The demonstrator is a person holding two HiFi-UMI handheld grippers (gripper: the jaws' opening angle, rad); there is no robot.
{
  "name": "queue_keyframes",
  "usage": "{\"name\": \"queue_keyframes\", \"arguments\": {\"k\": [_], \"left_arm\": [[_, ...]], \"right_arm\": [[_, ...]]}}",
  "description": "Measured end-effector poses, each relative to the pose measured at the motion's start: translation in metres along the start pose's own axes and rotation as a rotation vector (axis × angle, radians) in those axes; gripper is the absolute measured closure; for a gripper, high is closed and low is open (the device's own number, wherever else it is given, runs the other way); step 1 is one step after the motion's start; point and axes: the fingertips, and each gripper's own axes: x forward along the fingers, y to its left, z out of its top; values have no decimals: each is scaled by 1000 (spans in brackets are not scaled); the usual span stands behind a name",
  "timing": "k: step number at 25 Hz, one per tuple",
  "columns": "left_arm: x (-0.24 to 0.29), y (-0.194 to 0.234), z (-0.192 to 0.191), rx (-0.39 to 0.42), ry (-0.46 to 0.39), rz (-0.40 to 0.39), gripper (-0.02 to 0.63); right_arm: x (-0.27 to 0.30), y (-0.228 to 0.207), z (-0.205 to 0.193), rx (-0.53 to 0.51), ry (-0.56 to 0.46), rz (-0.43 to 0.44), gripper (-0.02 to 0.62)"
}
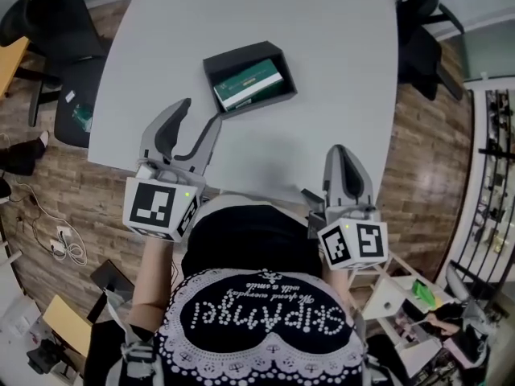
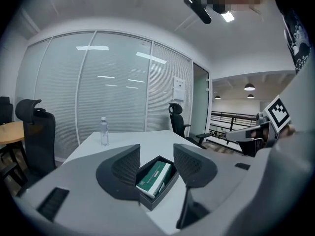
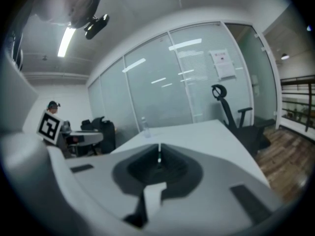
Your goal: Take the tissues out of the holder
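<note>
A black open holder (image 1: 280, 58) sits on the white table (image 1: 338, 71), with a green tissue pack (image 1: 248, 84) lying inside it. My left gripper (image 1: 201, 112) hovers near the table's front edge, just short of the holder, jaws spread and empty. In the left gripper view the holder (image 2: 161, 195) and the tissue pack (image 2: 154, 177) show between the open jaws of the left gripper (image 2: 156, 154), a little beyond the tips. My right gripper (image 1: 344, 153) is at the front edge to the right, jaws closed together with nothing in them; the right gripper view shows the right gripper (image 3: 159, 154) with only a thin slit between its jaws.
A clear water bottle (image 2: 104, 131) stands at the table's far end. Black office chairs stand at the left (image 1: 56, 30) and at the far right (image 1: 422, 30) of the table. Glass partition walls surround the room. Cables lie on the wooden floor at the left.
</note>
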Motion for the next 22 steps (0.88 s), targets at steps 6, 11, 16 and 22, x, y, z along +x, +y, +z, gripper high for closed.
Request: {"name": "queue_keyframes", "arguments": {"k": [6,11,16,22], "left_arm": [[31,-8,-11,80,80,-93,328],[62,-12,-26,93,150,-154,299],[95,-17,-43,100,213,-209,288],[133,-19,-71,116,296,-234,272]], "right_arm": [[-7,-10,-6,26,9,-45,560],[-10,-16,-11,47,25,-81,560],[-14,-22,-18,71,44,-118,560],[-18,-33,-26,101,64,-166,560]]}}
